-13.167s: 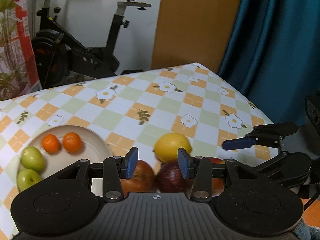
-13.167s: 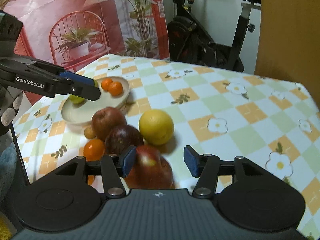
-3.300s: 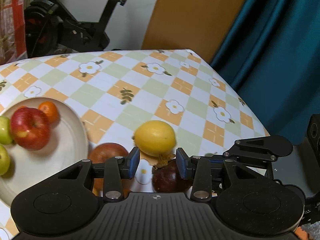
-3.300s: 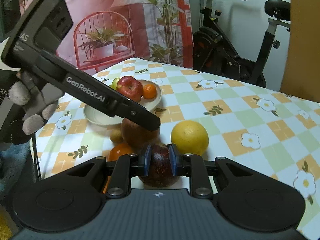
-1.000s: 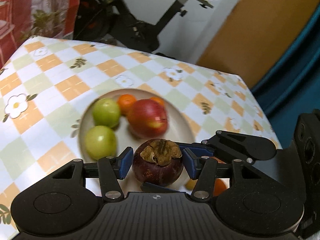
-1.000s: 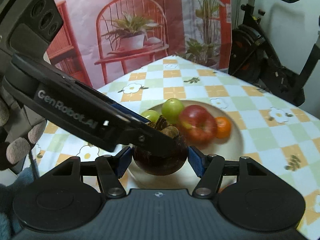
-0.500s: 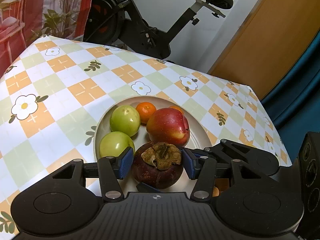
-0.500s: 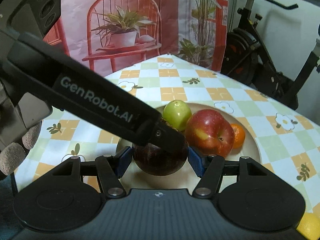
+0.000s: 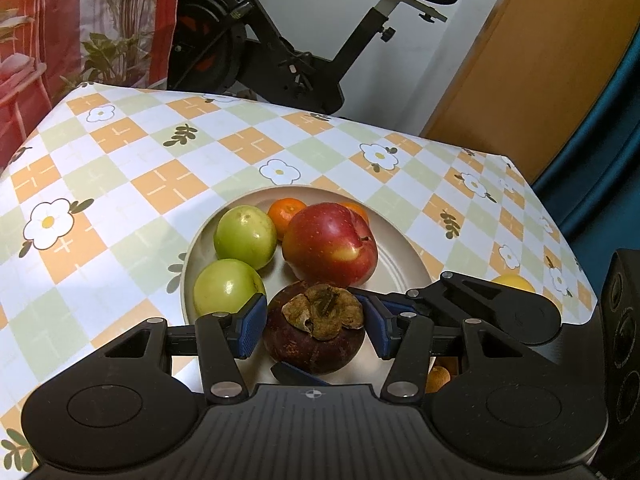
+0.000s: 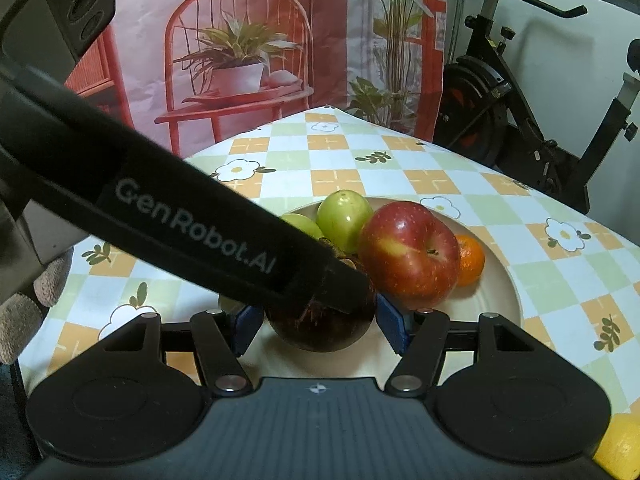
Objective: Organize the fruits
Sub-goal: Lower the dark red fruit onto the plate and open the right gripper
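A dark purple mangosteen (image 9: 314, 334) sits on the cream plate (image 9: 404, 254) at its near edge, beside a red apple (image 9: 330, 244), two green fruits (image 9: 245, 236) and small oranges (image 9: 285, 212). My left gripper (image 9: 314, 326) is open, its blue pads on either side of the mangosteen with small gaps. My right gripper (image 10: 320, 326) is also open around the same mangosteen (image 10: 320, 330), coming from the other side. The left gripper's finger (image 10: 192, 236) crosses the right wrist view and hides part of the fruit.
A yellow lemon (image 9: 512, 282) and a small orange fruit (image 9: 438, 376) lie on the checked tablecloth (image 9: 160, 184) off the plate, to the right. An exercise bike (image 9: 288, 52) stands behind the table. The table edges fall away on the left and right.
Both grippers have come down and closer to the plate with the mangosteen between them. It now rests on the plate. The jaws stand slightly wider around it.
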A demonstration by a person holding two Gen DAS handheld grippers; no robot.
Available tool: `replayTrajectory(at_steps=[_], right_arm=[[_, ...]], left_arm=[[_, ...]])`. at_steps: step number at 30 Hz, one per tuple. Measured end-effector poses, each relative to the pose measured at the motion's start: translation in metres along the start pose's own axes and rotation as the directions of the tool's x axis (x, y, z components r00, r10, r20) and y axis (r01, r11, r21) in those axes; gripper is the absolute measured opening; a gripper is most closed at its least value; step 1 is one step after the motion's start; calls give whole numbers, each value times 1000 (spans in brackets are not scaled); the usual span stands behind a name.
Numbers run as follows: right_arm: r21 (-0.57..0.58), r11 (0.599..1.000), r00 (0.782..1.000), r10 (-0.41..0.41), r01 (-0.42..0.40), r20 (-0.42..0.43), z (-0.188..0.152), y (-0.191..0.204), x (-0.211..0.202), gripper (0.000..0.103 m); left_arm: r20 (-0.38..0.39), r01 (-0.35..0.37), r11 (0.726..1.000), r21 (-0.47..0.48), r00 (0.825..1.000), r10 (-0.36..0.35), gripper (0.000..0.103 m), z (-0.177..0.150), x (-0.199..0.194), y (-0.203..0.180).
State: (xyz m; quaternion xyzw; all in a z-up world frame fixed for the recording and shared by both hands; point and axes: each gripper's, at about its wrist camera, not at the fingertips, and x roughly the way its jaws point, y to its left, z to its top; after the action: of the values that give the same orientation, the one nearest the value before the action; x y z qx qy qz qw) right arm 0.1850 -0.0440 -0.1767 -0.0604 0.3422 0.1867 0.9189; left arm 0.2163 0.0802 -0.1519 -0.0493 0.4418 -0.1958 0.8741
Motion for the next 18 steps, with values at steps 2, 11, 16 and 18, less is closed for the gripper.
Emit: replayTrajectory(at_steps=[2,11,16,18], right_arm=[[5,1000,1000,3,-3,1,-1,0,0,64],[19,1000,1000,5,-5,-5,-2,-2,0,64],[25,1000,1000,8,-8,-26,1,-2,-2,65],[30,999,999,18,-17,-29,2,-3,-7,65]], left_arm=[[0,-5,1000,9,1000,5,55,-1,0,-2],[1,-30,999,43,1000,30,55,-2,0,-7],[-3,-34,999,39,999,34,55,-1,0,-7],[-4,-37,999,38,999,37,55,-1,0,-7]])
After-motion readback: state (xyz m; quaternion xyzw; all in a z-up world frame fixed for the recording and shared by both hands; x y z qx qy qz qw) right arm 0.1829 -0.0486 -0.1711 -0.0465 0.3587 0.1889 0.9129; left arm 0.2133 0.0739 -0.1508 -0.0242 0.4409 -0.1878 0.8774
